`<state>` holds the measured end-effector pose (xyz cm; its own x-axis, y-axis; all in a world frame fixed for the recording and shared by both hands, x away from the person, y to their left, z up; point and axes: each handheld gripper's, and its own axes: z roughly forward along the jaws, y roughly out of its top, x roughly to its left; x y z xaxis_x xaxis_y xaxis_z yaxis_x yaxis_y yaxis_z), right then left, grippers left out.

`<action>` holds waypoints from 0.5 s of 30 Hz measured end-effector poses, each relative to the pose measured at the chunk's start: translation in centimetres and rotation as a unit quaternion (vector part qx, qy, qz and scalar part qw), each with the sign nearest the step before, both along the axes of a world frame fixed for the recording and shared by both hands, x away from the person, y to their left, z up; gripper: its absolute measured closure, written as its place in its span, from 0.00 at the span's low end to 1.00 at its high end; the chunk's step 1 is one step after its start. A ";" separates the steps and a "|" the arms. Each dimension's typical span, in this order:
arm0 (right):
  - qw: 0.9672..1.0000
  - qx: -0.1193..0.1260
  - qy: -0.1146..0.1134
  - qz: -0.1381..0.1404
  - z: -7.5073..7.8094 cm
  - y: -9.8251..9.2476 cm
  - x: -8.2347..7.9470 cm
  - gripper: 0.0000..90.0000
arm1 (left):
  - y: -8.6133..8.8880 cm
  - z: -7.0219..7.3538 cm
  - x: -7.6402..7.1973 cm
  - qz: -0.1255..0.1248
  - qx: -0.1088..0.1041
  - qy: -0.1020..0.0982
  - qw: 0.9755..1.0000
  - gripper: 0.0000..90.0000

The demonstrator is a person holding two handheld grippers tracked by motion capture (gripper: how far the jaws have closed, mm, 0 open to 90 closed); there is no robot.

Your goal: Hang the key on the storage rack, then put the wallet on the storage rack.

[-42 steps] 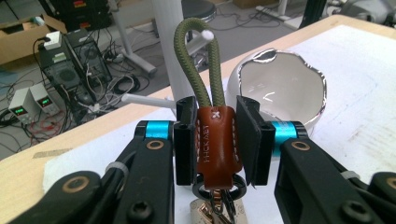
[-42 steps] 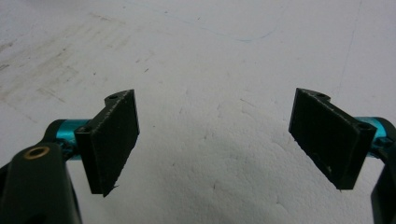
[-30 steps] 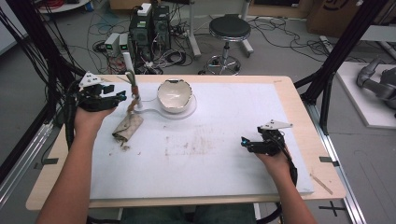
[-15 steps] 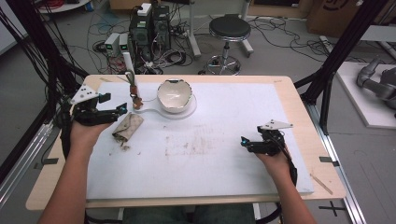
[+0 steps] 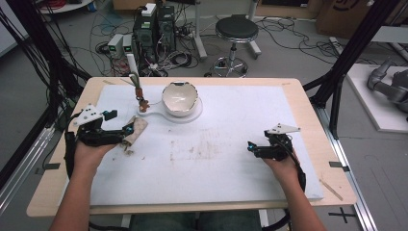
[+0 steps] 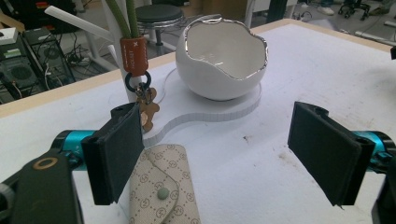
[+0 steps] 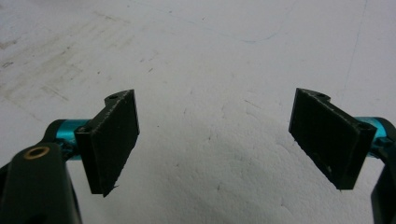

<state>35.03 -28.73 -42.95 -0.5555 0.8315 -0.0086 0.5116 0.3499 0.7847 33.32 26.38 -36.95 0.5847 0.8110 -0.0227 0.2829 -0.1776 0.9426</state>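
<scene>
Release step: left tool [image 6: 219, 149], jaws just opened wide, pouch [image 6: 161, 191] lying free on worktop [image 5: 216, 168] beside its left jaw; next, judged, withdraw clear; right tool [image 7: 215, 144] spread, idle.

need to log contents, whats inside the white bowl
The white bowl shows a bare glossy inner wall in the left gripper view; nothing shows in it. Its near wall hides the bottom, so I cannot rule out something small.

White cracked-egg bowl [image 5: 180, 98] on white base [image 5: 190, 117], far-centre of table [image 5: 308, 110]. Stool [image 5: 236, 29], PC towers [image 5: 154, 24] on floor behind.
</scene>
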 end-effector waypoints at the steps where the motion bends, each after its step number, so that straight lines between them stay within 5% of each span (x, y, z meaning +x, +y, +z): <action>1: 1.000 0.001 0.001 0.000 0.0 0.0 0.0 0.18 | 0.1 -0.1 0.0 -0.001 0.001 0.001 1.000 0.20; 15: 1.000 0.002 -0.003 -0.003 0.1 -0.3 0.0 0.18 | 0.2 -1.3 0.0 0.006 0.010 0.018 1.000 0.20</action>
